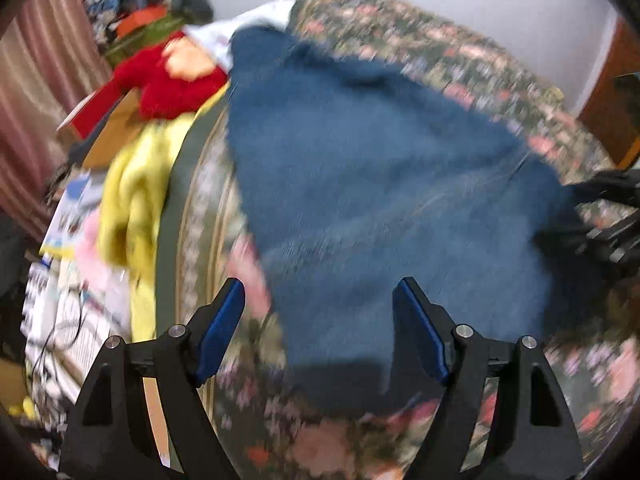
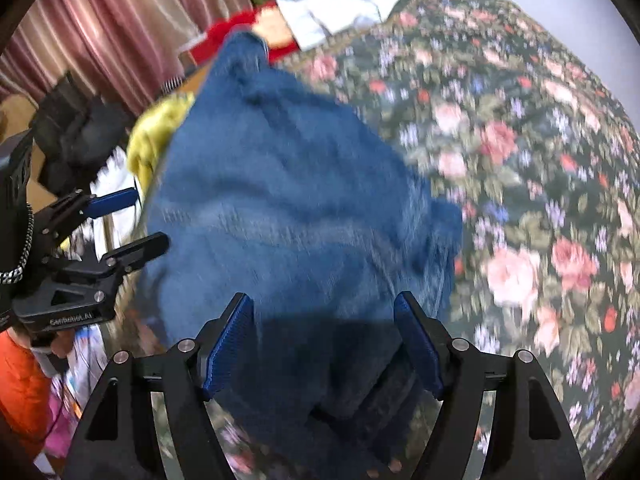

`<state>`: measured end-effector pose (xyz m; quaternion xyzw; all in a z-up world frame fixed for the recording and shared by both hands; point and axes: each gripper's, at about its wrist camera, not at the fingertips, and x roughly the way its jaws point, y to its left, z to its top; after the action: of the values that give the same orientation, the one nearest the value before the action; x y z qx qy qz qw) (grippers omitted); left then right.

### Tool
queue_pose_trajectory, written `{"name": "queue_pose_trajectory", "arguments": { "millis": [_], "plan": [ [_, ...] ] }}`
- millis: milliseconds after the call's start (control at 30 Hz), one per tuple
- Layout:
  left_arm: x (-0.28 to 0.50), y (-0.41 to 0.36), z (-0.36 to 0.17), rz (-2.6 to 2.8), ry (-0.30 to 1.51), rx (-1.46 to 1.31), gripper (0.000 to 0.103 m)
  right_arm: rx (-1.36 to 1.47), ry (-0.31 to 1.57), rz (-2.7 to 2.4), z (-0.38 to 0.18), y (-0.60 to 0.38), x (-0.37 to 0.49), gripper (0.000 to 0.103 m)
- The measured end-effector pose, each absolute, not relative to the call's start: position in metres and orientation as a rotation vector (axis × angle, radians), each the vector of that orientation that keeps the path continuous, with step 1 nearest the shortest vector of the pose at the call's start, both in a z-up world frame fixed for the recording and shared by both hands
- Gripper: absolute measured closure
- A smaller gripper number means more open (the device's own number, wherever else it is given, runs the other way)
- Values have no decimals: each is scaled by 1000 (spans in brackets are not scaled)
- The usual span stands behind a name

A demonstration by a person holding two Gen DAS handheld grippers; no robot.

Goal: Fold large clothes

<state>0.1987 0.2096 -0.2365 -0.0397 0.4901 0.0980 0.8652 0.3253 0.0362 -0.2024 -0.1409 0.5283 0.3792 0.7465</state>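
Observation:
A large blue knitted garment (image 1: 380, 184) lies spread on a bed with a dark floral cover (image 1: 420, 36). My left gripper (image 1: 318, 296) is open and empty, above the garment's near left edge. My right gripper (image 2: 324, 312) is open and empty, over the near end of the same garment (image 2: 288, 208). The left gripper also shows in the right wrist view (image 2: 140, 220), open at the garment's left edge. The right gripper shows at the right of the left wrist view (image 1: 608, 216). Both views are blurred.
A yellow cloth (image 1: 132, 200), a red garment (image 1: 172, 80) and a white cloth (image 2: 336, 8) lie along the bed's left side and far end. Boxes and papers (image 1: 68, 216) sit beyond them. A pink curtain (image 2: 120, 28) hangs behind. The floral cover (image 2: 520, 160) stretches right.

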Motion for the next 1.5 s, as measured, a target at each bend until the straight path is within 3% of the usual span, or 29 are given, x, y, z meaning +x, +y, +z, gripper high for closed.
{"name": "queue_pose_trajectory", "arguments": {
  "millis": [267, 833, 1167, 1200, 1333, 1500],
  "plan": [
    [160, 224, -214, 333, 1011, -111, 25, -173, 1167, 795, -194, -28, 313, 29],
    [88, 143, -12, 226, 370, -75, 25, 30, 499, 827, 6, -78, 194, 29],
    [47, 110, 16, 263, 224, -45, 21, 89, 337, 779, 40, -93, 134, 28],
    [45, 108, 15, 264, 222, -41, 19, 87, 332, 768, 41, -93, 130, 27],
    [40, 101, 12, 269, 224, -24, 11, 84, 319, 725, 39, -97, 116, 6],
    [38, 99, 10, 260, 224, -34, 4, 68, 302, 678, 38, -101, 108, 0]
  ]
}}
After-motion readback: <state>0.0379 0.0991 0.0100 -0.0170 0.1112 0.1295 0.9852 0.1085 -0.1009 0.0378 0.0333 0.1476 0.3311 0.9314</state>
